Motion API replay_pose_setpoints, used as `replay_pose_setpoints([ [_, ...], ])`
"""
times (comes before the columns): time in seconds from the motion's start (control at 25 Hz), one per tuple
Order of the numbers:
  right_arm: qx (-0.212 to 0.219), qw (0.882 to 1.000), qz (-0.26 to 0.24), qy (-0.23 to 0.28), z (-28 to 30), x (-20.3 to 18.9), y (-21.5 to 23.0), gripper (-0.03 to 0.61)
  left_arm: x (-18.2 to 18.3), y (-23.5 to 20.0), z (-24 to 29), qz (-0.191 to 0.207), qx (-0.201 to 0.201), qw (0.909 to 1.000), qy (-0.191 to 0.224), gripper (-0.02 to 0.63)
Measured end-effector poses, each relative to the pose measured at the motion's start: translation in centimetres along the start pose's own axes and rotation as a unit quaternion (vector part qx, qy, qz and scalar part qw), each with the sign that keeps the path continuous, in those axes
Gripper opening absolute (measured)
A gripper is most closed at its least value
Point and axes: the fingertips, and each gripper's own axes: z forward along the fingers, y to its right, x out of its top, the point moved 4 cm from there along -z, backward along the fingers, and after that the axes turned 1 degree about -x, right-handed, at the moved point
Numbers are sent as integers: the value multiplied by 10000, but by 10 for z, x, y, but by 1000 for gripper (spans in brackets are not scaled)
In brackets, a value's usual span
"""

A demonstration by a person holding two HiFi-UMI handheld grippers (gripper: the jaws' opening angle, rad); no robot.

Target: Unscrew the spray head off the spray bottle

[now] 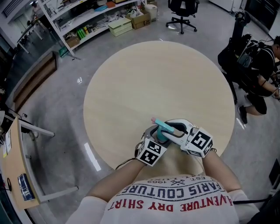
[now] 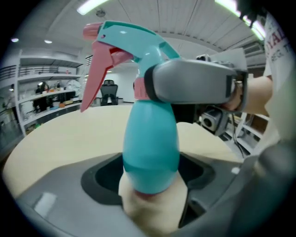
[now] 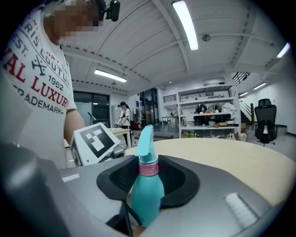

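Note:
A teal spray bottle (image 1: pixel 162 131) with a pink trigger stands upright near the front edge of the round table (image 1: pixel 157 78). My left gripper (image 1: pixel 158 136) is shut on the bottle's lower body (image 2: pixel 150 148), which fills the gap between its jaws. My right gripper (image 1: pixel 171 129) comes in from the right and is shut on the spray head at its pink collar (image 3: pixel 148 169). Its grey jaw (image 2: pixel 194 83) wraps across the neck just under the spray head (image 2: pixel 129 39). The pink trigger (image 2: pixel 95 74) points away from me. The left gripper's marker cube (image 3: pixel 95 141) shows beside the bottle.
The beige tabletop stretches bare beyond the bottle. A person (image 1: pixel 262 70) sits off the table's right edge. An office chair (image 1: pixel 181 13) and shelves (image 1: pixel 87 22) stand at the back. A desk (image 1: pixel 13 166) is at the left.

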Motion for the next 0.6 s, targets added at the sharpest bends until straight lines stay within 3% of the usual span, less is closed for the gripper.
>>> replay_pose_setpoints([
  [0.08, 492, 9987, 53, -75, -5, -2, 1, 130, -3, 3, 1, 618, -769, 9950, 124, 364],
  [0.2, 1216, 9923, 82, -223, -7, -3, -2, 130, -6, 5, 0, 1455, -1929, 9703, 72, 365],
  [0.28, 1507, 9881, 34, -307, -6, -1, -5, 130, -7, 5, -3, 1771, -2452, 9532, -10, 364],
  [0.36, 1645, 9859, 45, -311, -4, 0, -6, 130, -8, 4, -6, 1887, -2697, 9443, -47, 364],
  [0.44, 1637, 9861, 152, -220, -4, 0, -6, 130, -8, 4, -6, 1846, -2708, 9448, -26, 364],
  [0.6, 1146, 9922, 496, -28, -8, 2, 0, 137, -6, 5, -6, 1396, -2326, 9623, 201, 364],
])
